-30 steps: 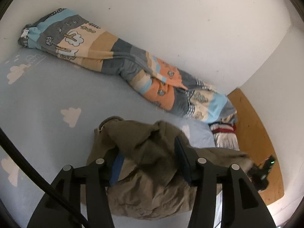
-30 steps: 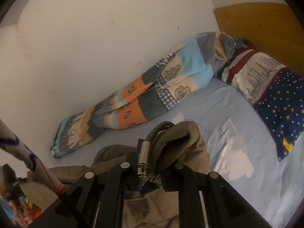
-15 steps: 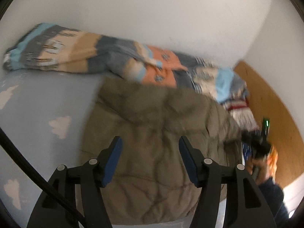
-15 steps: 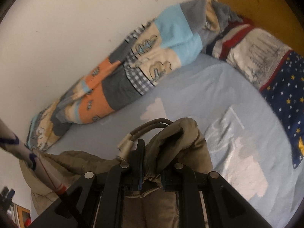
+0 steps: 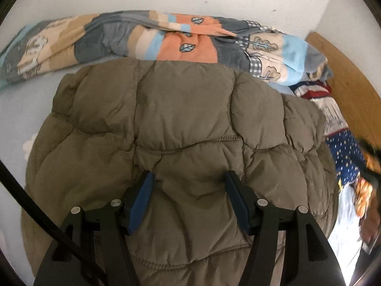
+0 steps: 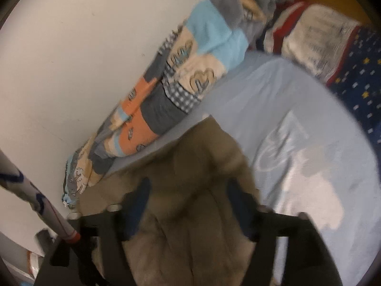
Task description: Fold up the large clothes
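Note:
An olive-brown quilted puffer jacket [image 5: 181, 119] lies spread on the light blue bed sheet [image 6: 309, 124]. My left gripper [image 5: 188, 181] is open just above the jacket's near part, its blue-padded fingers [image 5: 140, 197] wide apart and empty. In the right wrist view the jacket [image 6: 195, 190] looks blurred below my right gripper [image 6: 188, 190], which is open with nothing between its fingers.
A rolled patchwork quilt [image 5: 166, 40] lies along the white wall behind the jacket. Pillows, one striped red and one navy with stars [image 6: 357, 66], lie at the wooden headboard [image 5: 345, 71]. A patterned pole [image 6: 35, 197] crosses the right wrist view's left edge.
The bunched jacket has been flung out flat across the bed. My right gripper, shut on the jacket's edge before, has opened and let it go. My left gripper stayed open.

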